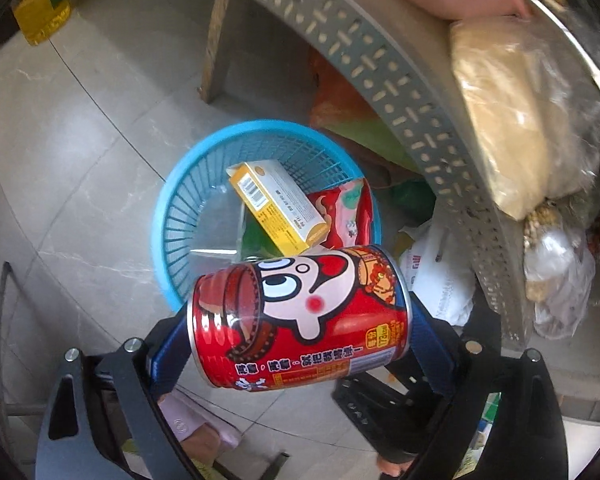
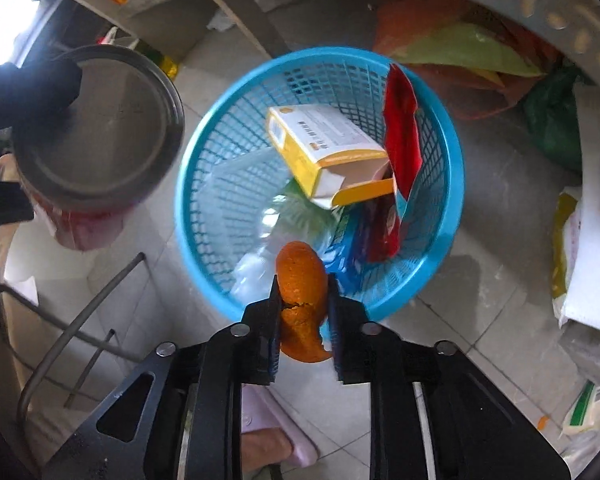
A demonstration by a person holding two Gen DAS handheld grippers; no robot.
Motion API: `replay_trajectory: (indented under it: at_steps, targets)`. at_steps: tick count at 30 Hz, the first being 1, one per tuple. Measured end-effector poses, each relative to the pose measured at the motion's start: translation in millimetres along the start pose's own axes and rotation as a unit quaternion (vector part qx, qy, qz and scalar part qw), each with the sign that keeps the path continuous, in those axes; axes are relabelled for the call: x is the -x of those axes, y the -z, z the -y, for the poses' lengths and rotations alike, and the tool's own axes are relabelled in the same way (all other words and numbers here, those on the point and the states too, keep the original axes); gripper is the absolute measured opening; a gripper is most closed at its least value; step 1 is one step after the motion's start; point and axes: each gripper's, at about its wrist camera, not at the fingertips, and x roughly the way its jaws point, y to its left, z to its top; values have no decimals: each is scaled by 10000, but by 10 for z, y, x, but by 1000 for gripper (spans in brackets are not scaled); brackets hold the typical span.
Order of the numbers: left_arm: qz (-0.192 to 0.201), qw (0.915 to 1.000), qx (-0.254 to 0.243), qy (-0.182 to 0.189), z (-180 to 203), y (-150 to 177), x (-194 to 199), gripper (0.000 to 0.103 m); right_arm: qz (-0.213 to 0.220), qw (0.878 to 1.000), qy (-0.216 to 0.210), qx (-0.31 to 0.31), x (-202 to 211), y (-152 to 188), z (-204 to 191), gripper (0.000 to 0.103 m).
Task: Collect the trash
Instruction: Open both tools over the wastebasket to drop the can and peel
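A blue plastic basket (image 1: 158, 220) (image 2: 182, 200) stands on the tiled floor below both grippers. Inside it lie a yellow box (image 1: 276, 204) (image 2: 324, 140), a red snack packet (image 1: 348, 216) (image 2: 400, 128) and clear plastic wrap. My left gripper (image 1: 298, 332) is shut on a red cartoon drink can (image 1: 312, 288), held crosswise above the basket's near rim. The right wrist view shows the can's dark base (image 2: 100, 128) to the left of the basket. My right gripper (image 2: 303, 284) holds a piece of orange peel (image 2: 300, 268) between its pads, over the basket's near edge.
A grey perforated table rim (image 1: 380, 60) curves overhead on the right, with a bagged food block (image 1: 512, 120) on it. Coloured bags (image 2: 460, 52) lie on the floor behind the basket. A metal chair frame (image 2: 80, 320) stands at the left. A foot in a pink slipper (image 2: 272, 440) is beneath the grippers.
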Motion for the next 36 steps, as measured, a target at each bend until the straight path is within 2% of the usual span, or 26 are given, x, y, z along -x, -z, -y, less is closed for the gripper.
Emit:
replay_trajectory:
  at_steps: [1, 7, 11, 16, 23, 31, 36]
  targets:
    - [-18, 10000, 63, 2, -9, -14, -38, 94, 4, 10000, 29, -31, -14, -11, 17, 33]
    - [-22, 9995, 290, 150, -71, 28, -24, 94, 110, 9998, 112, -104, -16, -6, 84, 45]
    - [176, 9991, 308, 213, -70, 22, 106, 94, 180, 9996, 168, -151, 39, 24, 111, 46]
    - [334, 9976, 391, 469, -15, -17, 161, 96, 336, 9990, 86, -289, 218, 49, 158, 48]
    - [303, 9972, 351, 578, 133, 7, 154, 97, 468, 9984, 19, -319, 383, 103, 196, 49]
    - [704, 9945, 44, 771, 203, 266, 796, 97, 515, 9981, 51, -347, 469, 115, 185, 49]
    - [1195, 9880, -329, 921, 278, 663, 1433, 97, 599, 9979, 70, -255, 614, 187, 160, 49]
